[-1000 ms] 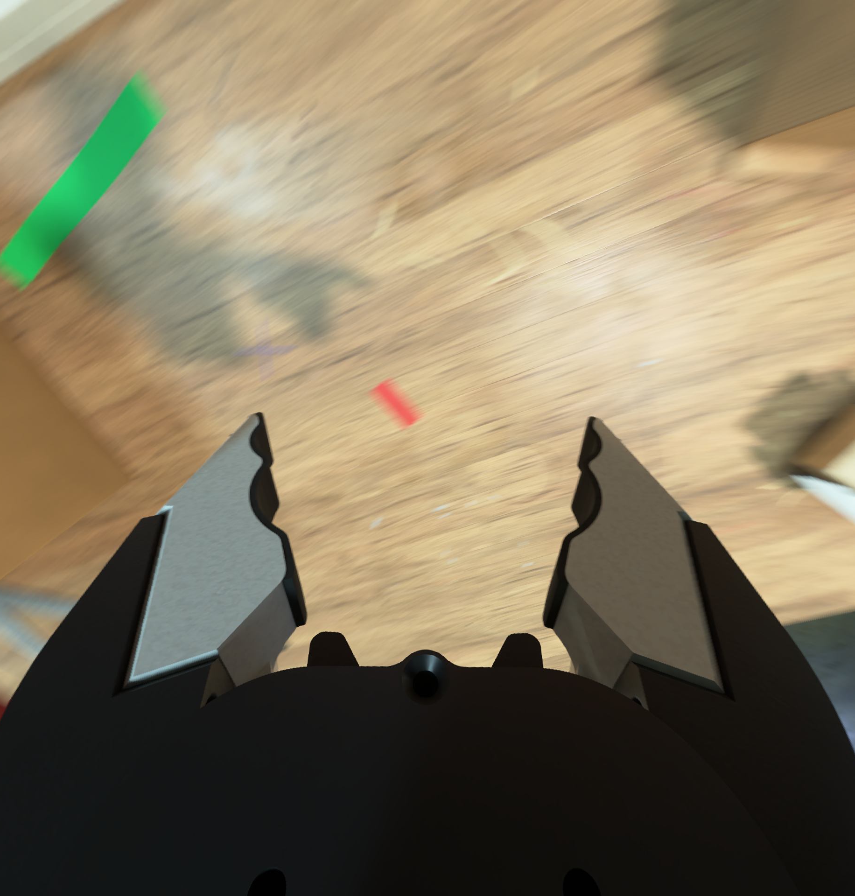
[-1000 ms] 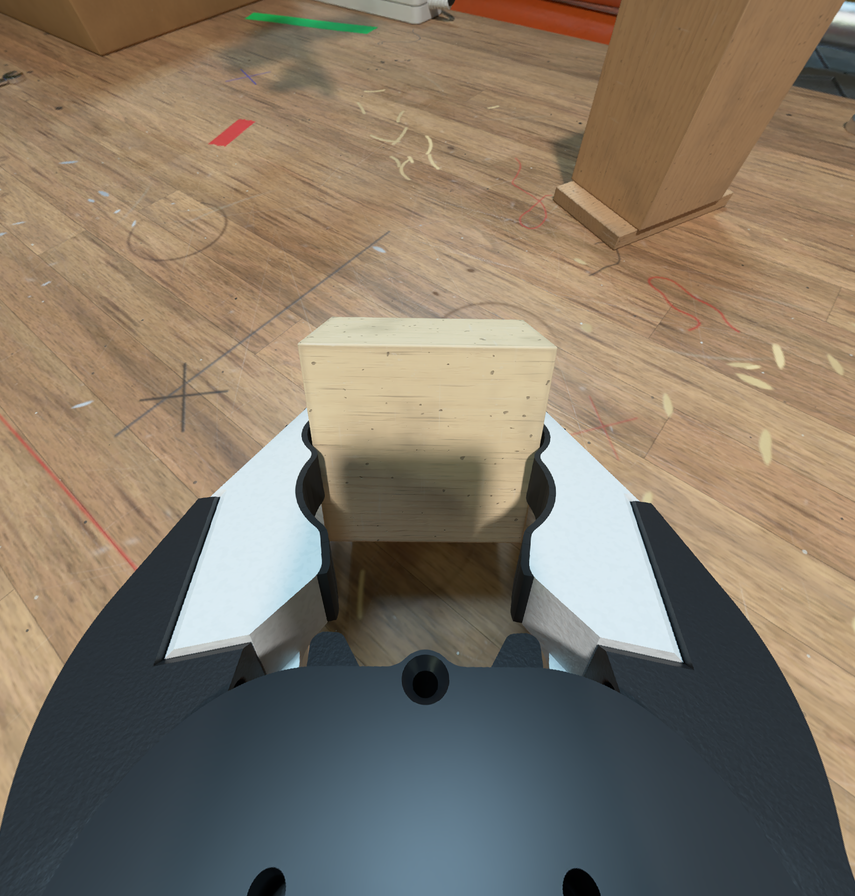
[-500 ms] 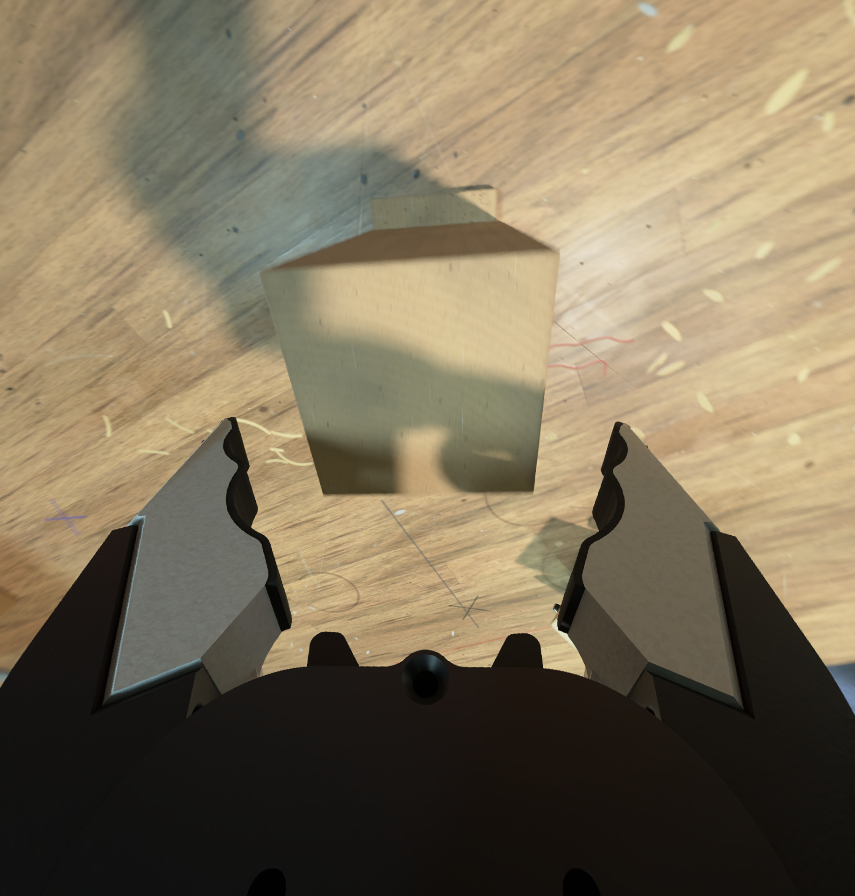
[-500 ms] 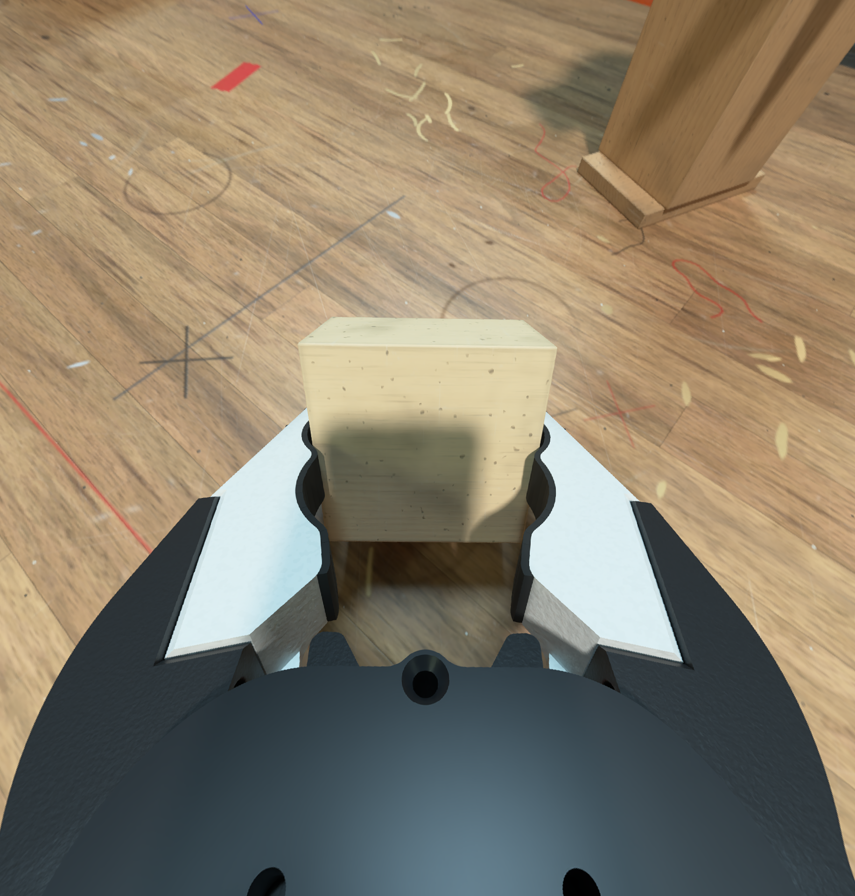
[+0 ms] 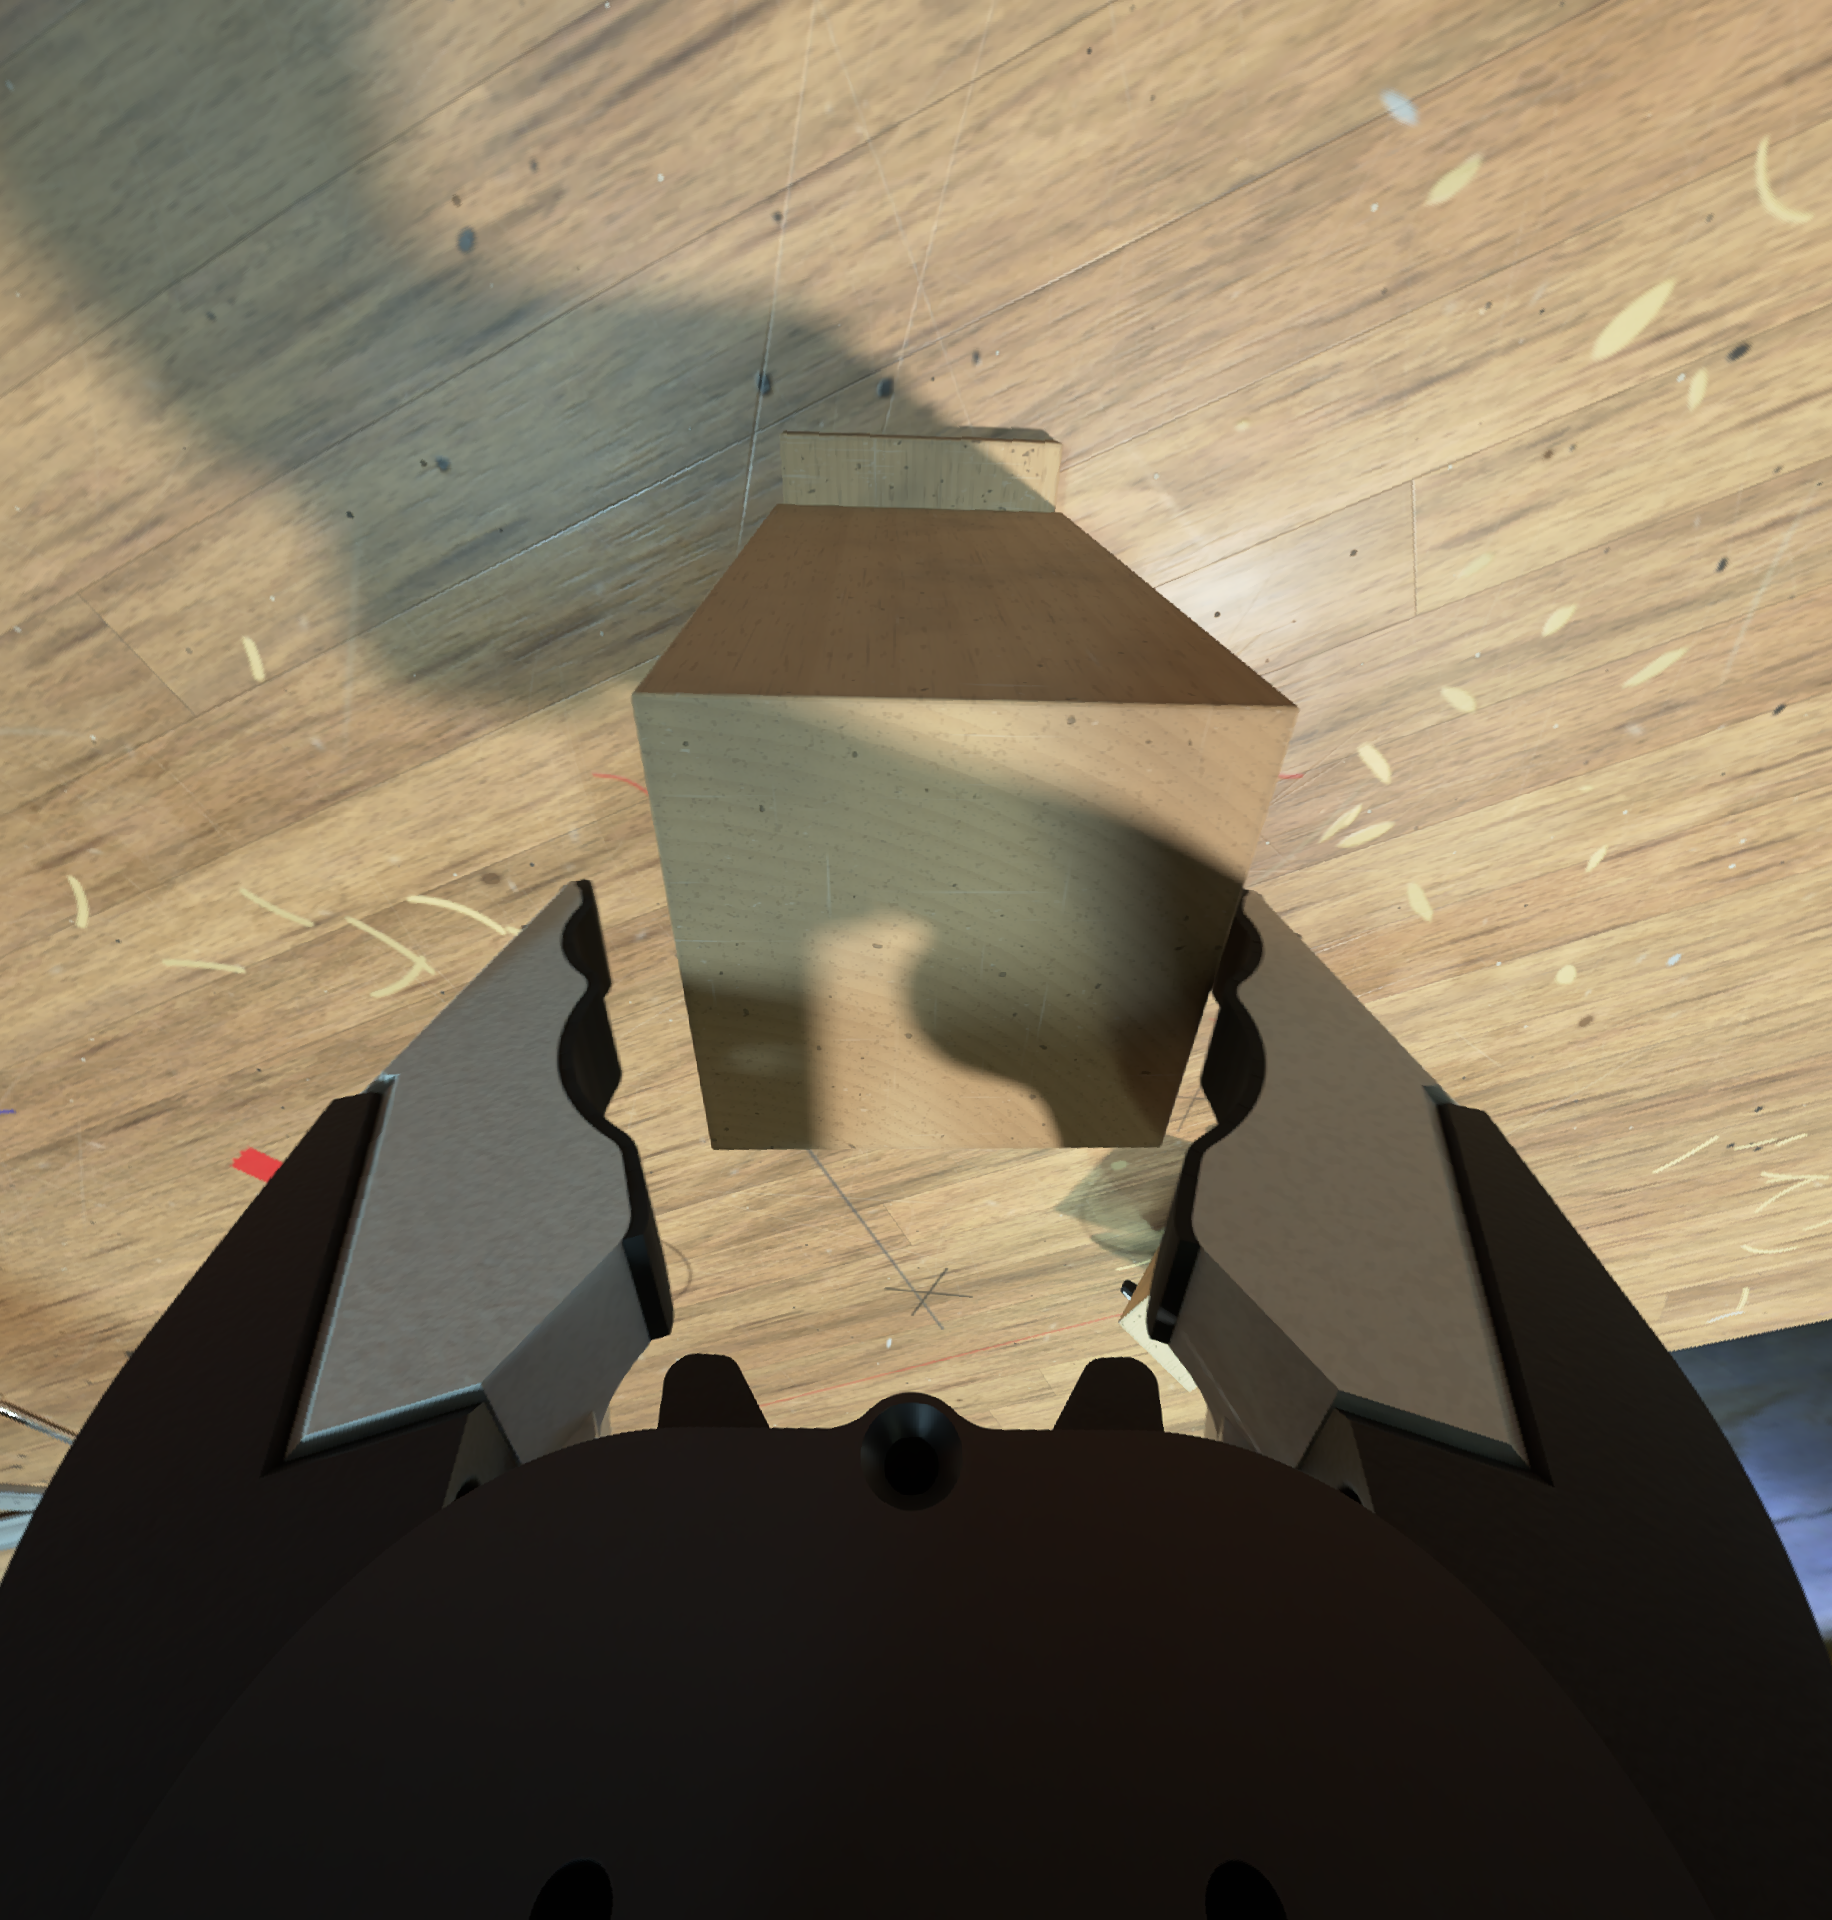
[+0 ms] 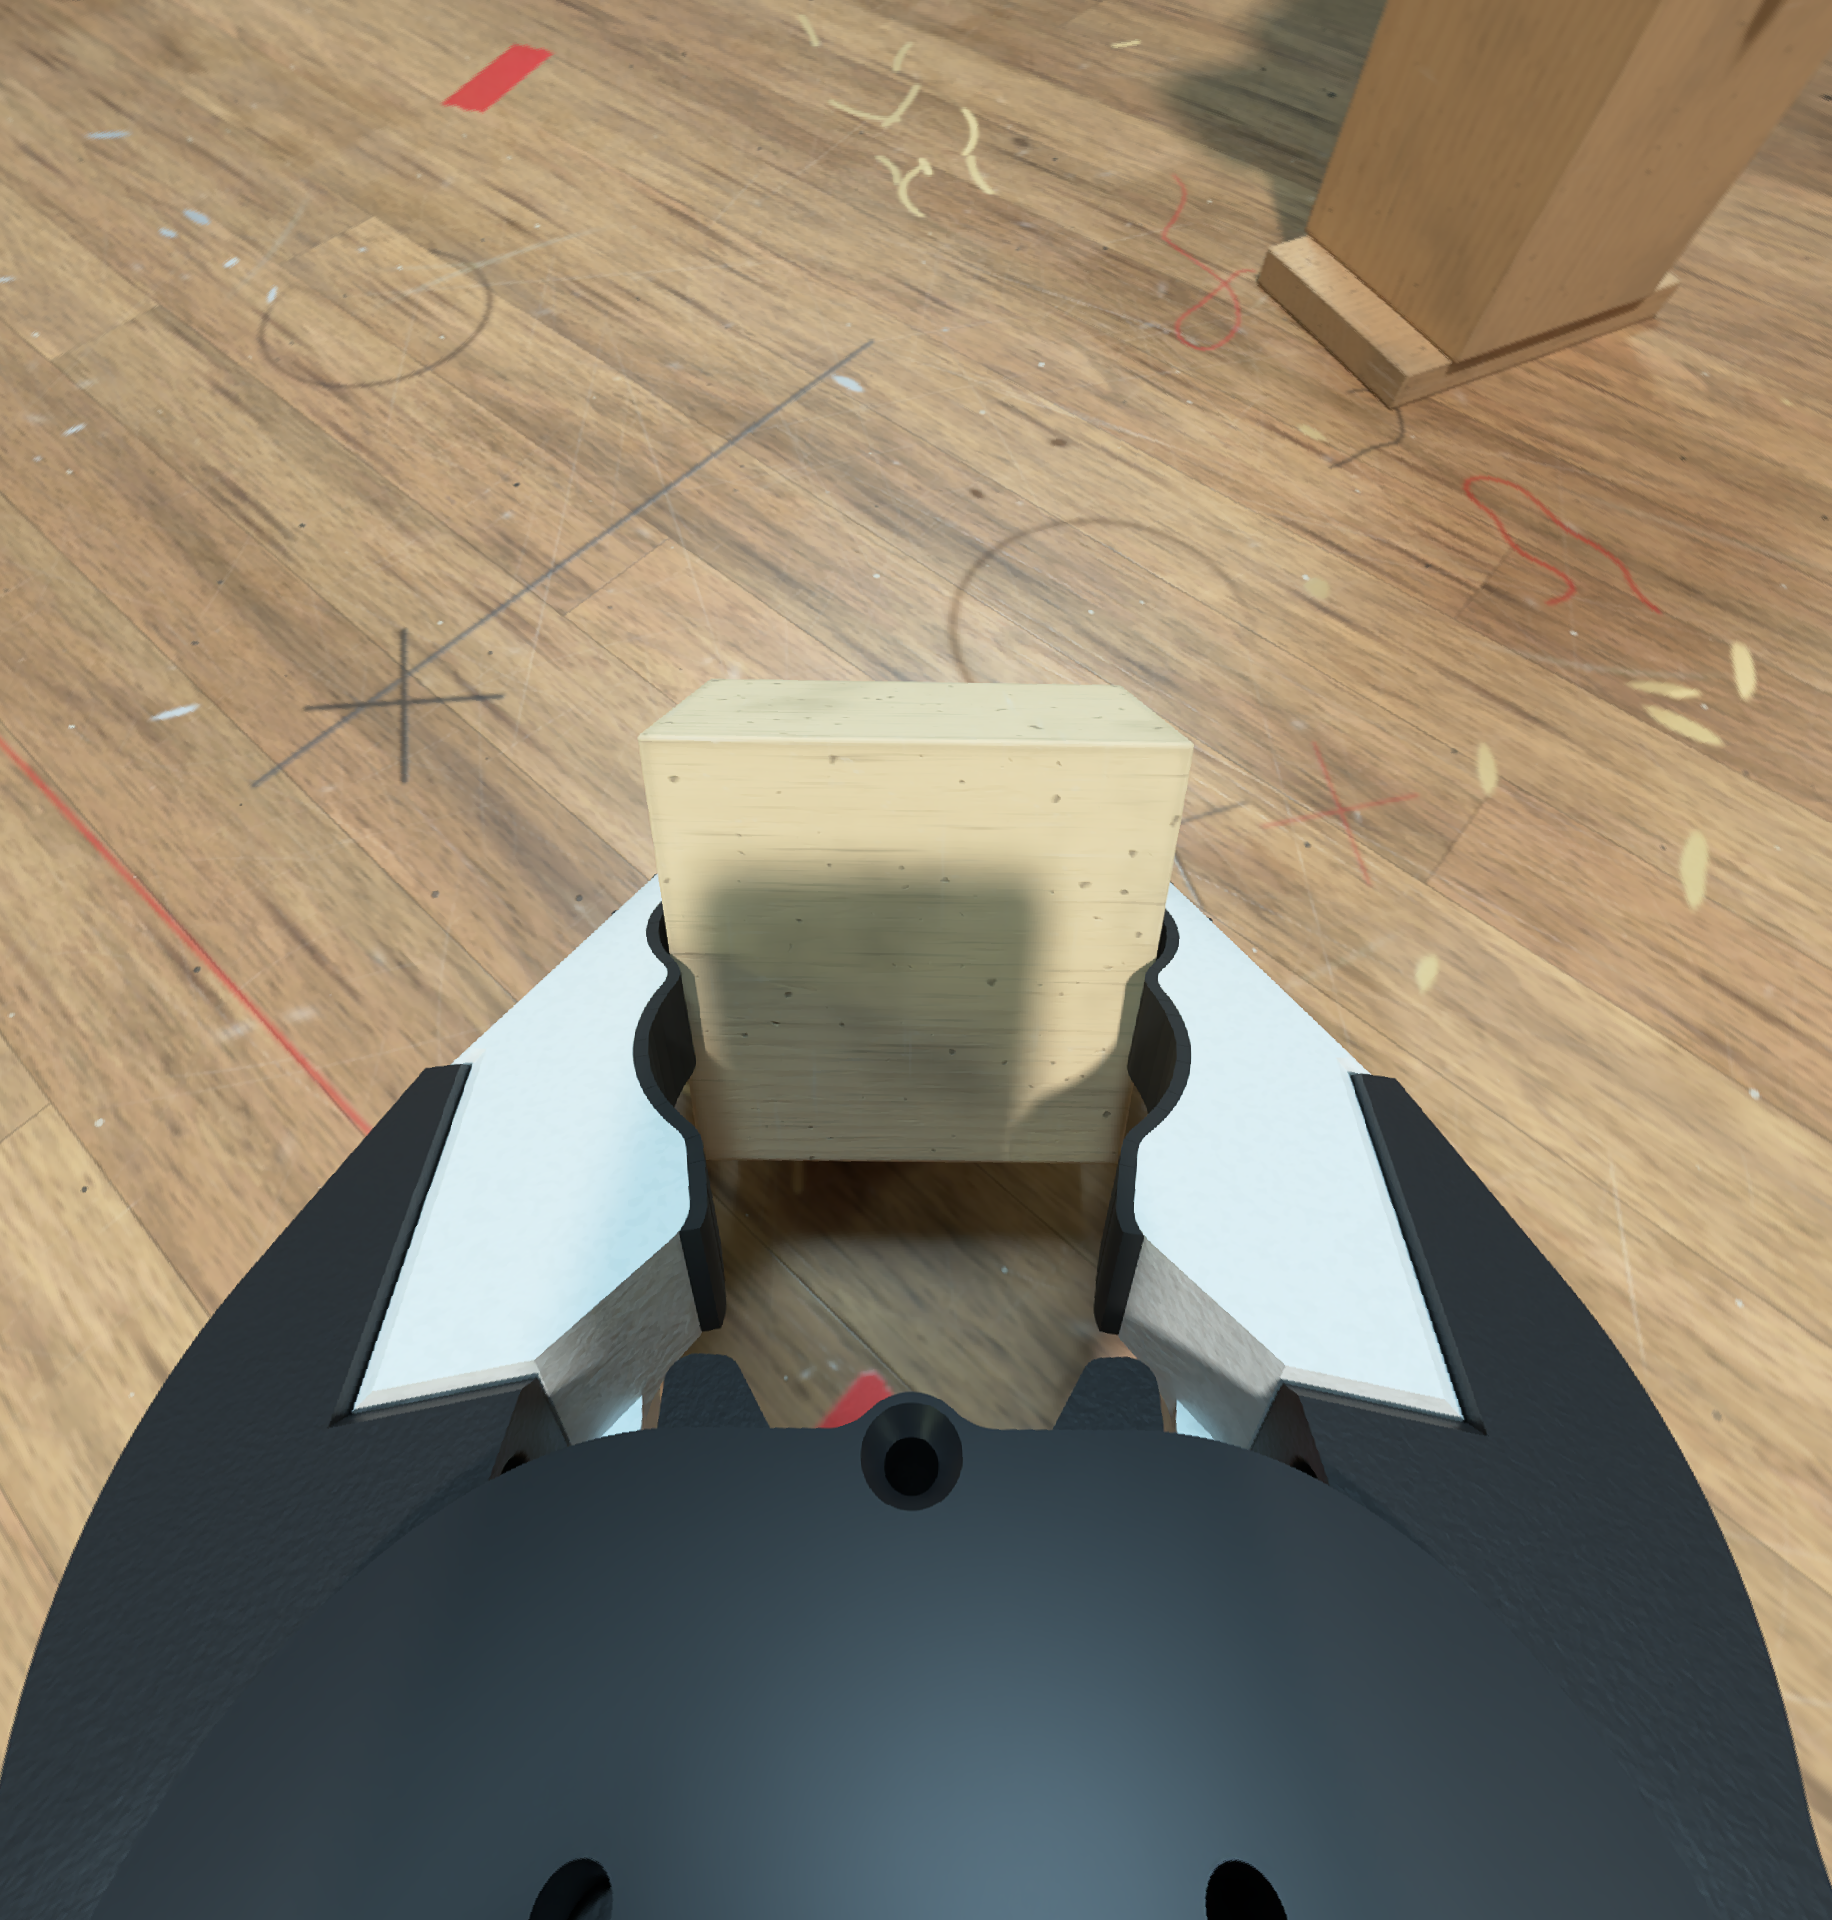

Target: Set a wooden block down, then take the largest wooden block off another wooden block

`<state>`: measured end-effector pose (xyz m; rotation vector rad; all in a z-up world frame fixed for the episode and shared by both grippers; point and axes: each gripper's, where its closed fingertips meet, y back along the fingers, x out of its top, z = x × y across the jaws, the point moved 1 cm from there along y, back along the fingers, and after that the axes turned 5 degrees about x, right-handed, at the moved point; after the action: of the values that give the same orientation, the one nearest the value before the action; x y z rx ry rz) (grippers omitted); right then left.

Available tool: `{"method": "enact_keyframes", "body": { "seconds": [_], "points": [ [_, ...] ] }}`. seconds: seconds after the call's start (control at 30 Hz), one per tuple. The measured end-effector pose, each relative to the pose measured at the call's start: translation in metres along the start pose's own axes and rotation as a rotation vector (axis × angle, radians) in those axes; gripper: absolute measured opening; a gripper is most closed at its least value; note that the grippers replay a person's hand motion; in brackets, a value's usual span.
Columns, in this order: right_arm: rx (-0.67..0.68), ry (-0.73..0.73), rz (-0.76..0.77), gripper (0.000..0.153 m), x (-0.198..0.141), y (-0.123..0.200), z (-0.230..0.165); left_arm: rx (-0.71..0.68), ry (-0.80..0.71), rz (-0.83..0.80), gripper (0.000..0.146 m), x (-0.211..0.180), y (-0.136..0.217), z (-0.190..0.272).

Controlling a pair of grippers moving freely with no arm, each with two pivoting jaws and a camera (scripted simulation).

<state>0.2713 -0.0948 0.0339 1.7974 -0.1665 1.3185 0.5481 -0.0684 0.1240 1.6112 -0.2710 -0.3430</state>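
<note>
where it hung short before, left claw (image 5: 907, 1023) astride largest block (image 5: 943, 914)

Thin base block (image 5: 917, 470) mostly hidden beneath largest block (image 5: 943, 914); that block's top (image 6: 1577, 156) cut off in the right wrist view

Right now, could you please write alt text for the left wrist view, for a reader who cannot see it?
The left gripper, jaws open, straddles the near end of a tall wooden block standing on a thin flat block. Both rest on a scuffed wooden floor strewn with pale shavings.
</note>
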Motion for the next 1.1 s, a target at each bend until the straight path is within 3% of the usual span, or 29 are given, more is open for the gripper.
{"method": "enact_keyframes", "body": {
  "seconds": [0.17,0.43,0.77,1.1],
  "points": [
    [0.029,0.027,-0.018,0.086,0.002,-0.008,-0.006,-0.001,-0.024,0.009,0.099,0.001,0.003,0.001],
    [0.04,0.034,-0.046,0.086,0.003,-0.01,-0.007,-0.039,-0.017,0.025,0.089,0.005,0.011,0.004],
    [0.041,0.026,-0.051,0.086,0.001,-0.01,-0.007,-0.037,0.011,0.036,0.089,0.009,0.013,0.003],
    [0.044,0.033,-0.054,0.086,0.001,-0.01,-0.008,-0.046,-0.013,0.092,0.089,0.008,0.05,0.002]
  ]
}}
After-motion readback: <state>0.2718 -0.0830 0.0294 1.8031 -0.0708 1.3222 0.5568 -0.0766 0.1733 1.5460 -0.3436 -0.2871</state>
